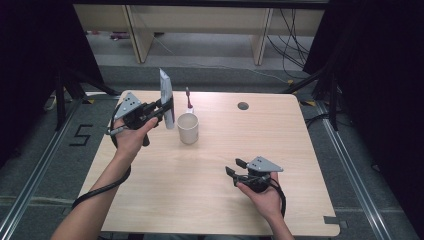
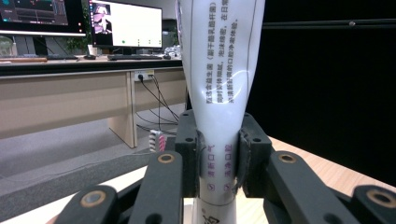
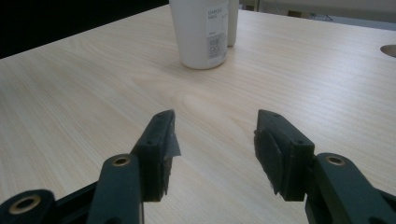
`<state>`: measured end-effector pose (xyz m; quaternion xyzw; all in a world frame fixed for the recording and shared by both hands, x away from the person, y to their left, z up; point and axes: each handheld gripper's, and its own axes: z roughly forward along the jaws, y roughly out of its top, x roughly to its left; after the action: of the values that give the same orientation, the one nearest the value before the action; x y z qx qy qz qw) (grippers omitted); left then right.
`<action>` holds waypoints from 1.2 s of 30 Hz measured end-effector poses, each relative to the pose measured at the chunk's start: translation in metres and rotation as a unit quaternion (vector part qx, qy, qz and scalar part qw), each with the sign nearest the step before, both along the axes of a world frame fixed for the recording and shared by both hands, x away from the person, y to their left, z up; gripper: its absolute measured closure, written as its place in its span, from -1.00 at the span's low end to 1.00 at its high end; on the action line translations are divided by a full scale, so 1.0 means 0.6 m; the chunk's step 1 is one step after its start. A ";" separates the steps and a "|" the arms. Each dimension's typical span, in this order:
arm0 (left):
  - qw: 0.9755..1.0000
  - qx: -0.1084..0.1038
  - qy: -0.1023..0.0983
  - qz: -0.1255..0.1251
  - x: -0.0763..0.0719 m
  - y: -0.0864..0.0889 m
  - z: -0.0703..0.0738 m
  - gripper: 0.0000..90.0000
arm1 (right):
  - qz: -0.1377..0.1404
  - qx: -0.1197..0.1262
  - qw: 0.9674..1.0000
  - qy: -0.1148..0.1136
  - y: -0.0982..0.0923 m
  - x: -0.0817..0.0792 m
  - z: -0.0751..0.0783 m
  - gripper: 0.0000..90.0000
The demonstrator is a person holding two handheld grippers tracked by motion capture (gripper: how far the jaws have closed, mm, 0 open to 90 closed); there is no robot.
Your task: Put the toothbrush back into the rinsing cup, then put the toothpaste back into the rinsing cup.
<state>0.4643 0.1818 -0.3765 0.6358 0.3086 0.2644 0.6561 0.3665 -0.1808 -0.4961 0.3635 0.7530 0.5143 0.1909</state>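
Holding a white tube point(image 1: 166, 98) upright above the far left of the table point(image 1: 210, 200), the left gripper point(image 1: 162, 111) has its pads clamped on the tube's lower part, just left of a white cup point(image 1: 188, 128). Near the right front edge, the right gripper point(image 1: 232, 167) rests low with jaws spread wide, empty, pointing toward the cup.

the tube point(image 2: 219, 70) you hold looks like soft white plastic with a glossy sheen, printed with small text. your mug point(image 3: 200, 32) is smooth and matt white with a paper label, and the table point(image 3: 84, 93) is pale wood-grain with a satin finish. the left gripper point(image 2: 218, 158) and right gripper point(image 3: 215, 140) are matt black plastic with brass-coloured rivets.
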 end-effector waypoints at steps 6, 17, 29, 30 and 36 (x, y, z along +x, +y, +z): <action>1.000 -0.007 -0.004 -0.004 0.006 -0.012 0.003 0.64 | -0.004 0.002 1.000 0.012 0.003 0.001 0.004 0.08; 1.000 -0.004 -0.010 -0.001 0.013 -0.023 0.004 0.64 | 0.004 0.008 1.000 0.002 -0.005 0.007 0.003 0.08; 1.000 -0.004 -0.007 -0.001 0.034 -0.038 -0.007 0.64 | -0.017 0.007 1.000 0.006 -0.010 -0.001 0.005 0.08; 1.000 -0.005 -0.005 0.000 0.036 -0.040 -0.008 0.64 | -0.019 0.009 1.000 0.010 -0.008 -0.002 0.004 0.08; 1.000 -0.005 -0.006 0.002 0.044 -0.048 -0.011 0.64 | -0.017 0.002 1.000 0.001 -0.016 -0.003 0.005 0.08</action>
<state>0.4905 0.1530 -0.3832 0.6299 0.3075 0.2684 0.6607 0.3645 -0.1902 -0.4929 0.3776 0.7457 0.5119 0.1980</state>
